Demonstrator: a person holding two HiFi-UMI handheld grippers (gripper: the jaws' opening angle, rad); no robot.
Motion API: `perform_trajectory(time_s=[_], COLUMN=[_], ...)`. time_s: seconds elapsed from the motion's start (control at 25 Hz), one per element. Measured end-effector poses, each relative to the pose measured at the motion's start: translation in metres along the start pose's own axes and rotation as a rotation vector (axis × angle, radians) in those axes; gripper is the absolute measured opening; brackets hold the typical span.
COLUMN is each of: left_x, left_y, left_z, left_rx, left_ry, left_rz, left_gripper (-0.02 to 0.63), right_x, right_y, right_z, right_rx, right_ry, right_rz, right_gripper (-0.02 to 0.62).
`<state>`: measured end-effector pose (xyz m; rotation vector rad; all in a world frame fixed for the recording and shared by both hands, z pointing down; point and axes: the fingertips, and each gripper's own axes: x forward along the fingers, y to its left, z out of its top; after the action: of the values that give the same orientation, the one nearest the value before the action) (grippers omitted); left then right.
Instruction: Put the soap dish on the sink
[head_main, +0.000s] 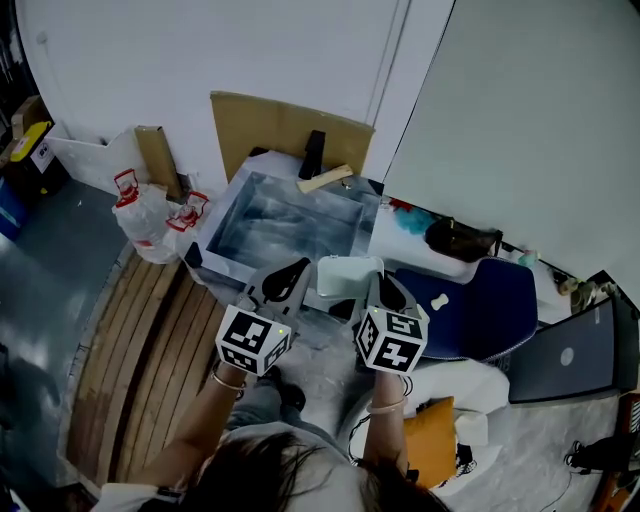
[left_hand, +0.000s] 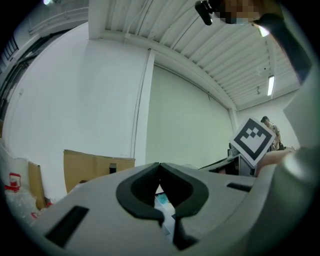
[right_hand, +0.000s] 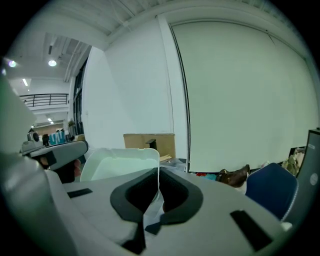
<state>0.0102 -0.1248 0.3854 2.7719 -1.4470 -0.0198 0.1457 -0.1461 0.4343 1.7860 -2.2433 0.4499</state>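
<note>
The pale green soap dish (head_main: 348, 275) hangs in the air just in front of the steel sink (head_main: 290, 225), near its front right corner. My right gripper (head_main: 378, 281) is shut on the dish's right rim. In the right gripper view the dish (right_hand: 120, 162) stands up left of the jaws, its thin wall pinched where my right gripper (right_hand: 159, 187) closes. My left gripper (head_main: 298, 270) is beside the dish on its left, shut with nothing in it. In the left gripper view my left gripper (left_hand: 160, 170) shows its jaws meeting at the tips.
A black tap (head_main: 313, 155) and a pale wooden piece (head_main: 325, 179) sit at the sink's back edge, in front of a cardboard sheet (head_main: 285, 125). Plastic bags (head_main: 150, 215) lie to the left, wooden slats (head_main: 150, 350) below. A blue chair (head_main: 490, 305) and a laptop (head_main: 570, 355) are on the right.
</note>
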Motion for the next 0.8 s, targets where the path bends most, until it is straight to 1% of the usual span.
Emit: perform_trajectory(time_s=[0.28,0.8], left_x=[0.029,0.095], left_y=[0.014,0.060], left_z=[-0.003,-0.020], left_rx=[0.005,-0.020], left_ry=[0.005,0.018], left_rz=[-0.002,-0.030], left_gripper=[0.009,0.009], right_x=[0.029,0.104], right_y=[-0.013,-0.035], right_z=[0.003,0.011], right_rx=[0.005,0.010], right_ry=[0.016,0.063], right_rz=[-0.004,-0.042], right_gripper=[0.026,0.026])
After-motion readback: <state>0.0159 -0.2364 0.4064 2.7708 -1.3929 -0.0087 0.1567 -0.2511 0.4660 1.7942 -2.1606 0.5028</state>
